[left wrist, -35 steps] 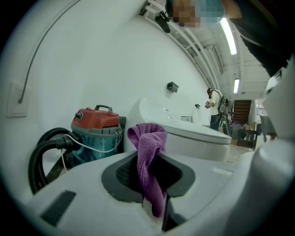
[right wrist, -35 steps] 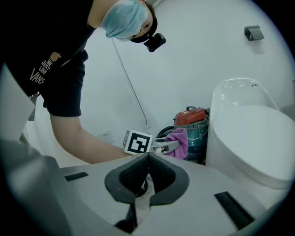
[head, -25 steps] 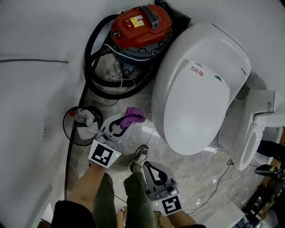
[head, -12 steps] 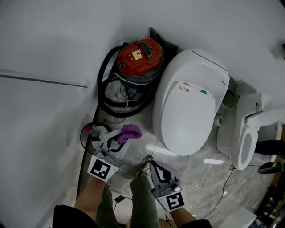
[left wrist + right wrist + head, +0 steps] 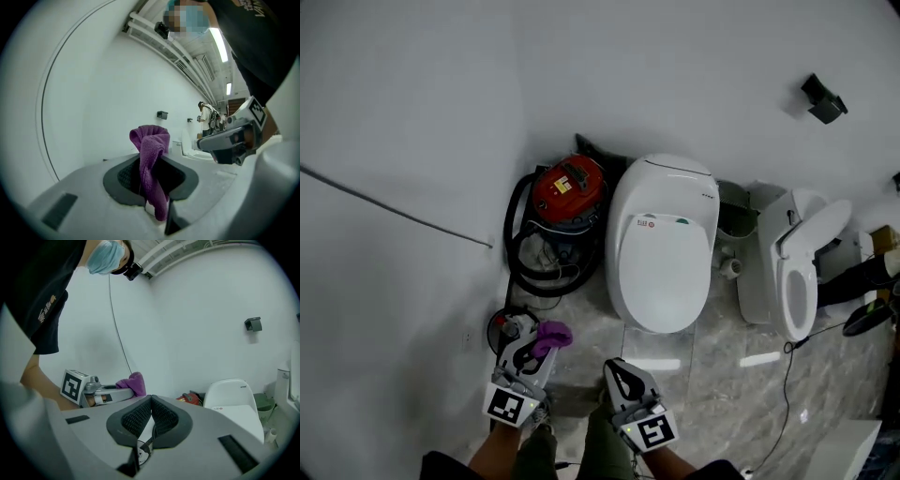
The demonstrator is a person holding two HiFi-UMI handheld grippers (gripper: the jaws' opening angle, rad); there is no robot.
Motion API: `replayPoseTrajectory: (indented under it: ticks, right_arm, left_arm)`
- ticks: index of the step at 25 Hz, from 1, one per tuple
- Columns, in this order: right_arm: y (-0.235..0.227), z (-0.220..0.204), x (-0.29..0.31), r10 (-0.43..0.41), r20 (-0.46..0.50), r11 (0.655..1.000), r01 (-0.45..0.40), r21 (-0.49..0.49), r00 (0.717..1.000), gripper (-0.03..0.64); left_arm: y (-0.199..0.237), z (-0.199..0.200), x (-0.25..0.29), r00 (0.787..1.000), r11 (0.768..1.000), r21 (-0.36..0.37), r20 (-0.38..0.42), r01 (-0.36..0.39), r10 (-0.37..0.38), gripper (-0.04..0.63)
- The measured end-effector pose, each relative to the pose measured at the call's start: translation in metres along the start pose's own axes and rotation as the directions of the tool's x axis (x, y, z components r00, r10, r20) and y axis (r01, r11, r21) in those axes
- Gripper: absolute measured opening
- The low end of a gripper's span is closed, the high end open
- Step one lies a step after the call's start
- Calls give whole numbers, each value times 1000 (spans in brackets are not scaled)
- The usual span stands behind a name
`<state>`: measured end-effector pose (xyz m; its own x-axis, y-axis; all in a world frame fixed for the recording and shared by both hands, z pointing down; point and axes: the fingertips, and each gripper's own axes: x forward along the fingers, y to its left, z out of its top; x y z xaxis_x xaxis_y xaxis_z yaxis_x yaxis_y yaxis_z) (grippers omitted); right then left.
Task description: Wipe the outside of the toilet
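Note:
The white toilet [image 5: 661, 248] with its lid down stands against the far wall; it also shows as the toilet [image 5: 233, 399] at the right of the right gripper view. My left gripper [image 5: 532, 349] is low at the left, shut on a purple cloth [image 5: 551, 336]. In the left gripper view the cloth [image 5: 152, 161] sticks up from between the jaws of the left gripper [image 5: 152, 180]. My right gripper [image 5: 615, 374] is beside it, shut and holding nothing, and its tips [image 5: 150, 401] meet. Both grippers are well short of the toilet.
A red vacuum cleaner [image 5: 567, 192] with a black hose [image 5: 520, 253] stands left of the toilet. A second toilet [image 5: 792, 267] with its seat raised is to the right. A small black bin [image 5: 508, 328] sits by the left gripper. A cable [image 5: 787, 394] trails over the marble floor.
The view has pulled back and up: the toilet and vacuum look smaller and farther, and the second toilet is now in full view. Both grippers sit lower in the frame, the cloth still held.

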<state>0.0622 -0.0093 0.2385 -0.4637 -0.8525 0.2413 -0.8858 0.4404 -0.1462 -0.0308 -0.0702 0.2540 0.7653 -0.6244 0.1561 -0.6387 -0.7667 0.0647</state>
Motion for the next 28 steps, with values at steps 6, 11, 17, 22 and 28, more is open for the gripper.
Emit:
replayPoseTrajectory:
  ticks: [6, 11, 17, 22, 28]
  right_arm:
    - [26, 35, -34, -22, -21, 999, 21, -28, 1000, -2]
    - [37, 70, -59, -65, -6, 997, 65, -42, 998, -2]
    - [52, 100, -88, -126, 22, 991, 127, -33, 992, -2]
    - [60, 115, -108, -173, 33, 984, 175, -45, 984, 0]
    - [77, 124, -128, -235, 71, 971, 238, -34, 969, 0]
  left_arm:
    - [-21, 52, -44, 1000, 1000, 11, 13, 22, -22, 66]
    - [-34, 92, -69, 998, 998, -17, 9, 54, -54, 66]
    - [-46, 126, -94, 993, 993, 40, 44, 112, -114, 66]
    - [-60, 148, -111, 987, 987, 38, 29, 155, -156, 66]
    - [-68, 148, -140, 980, 978, 71, 0, 198, -198, 66]
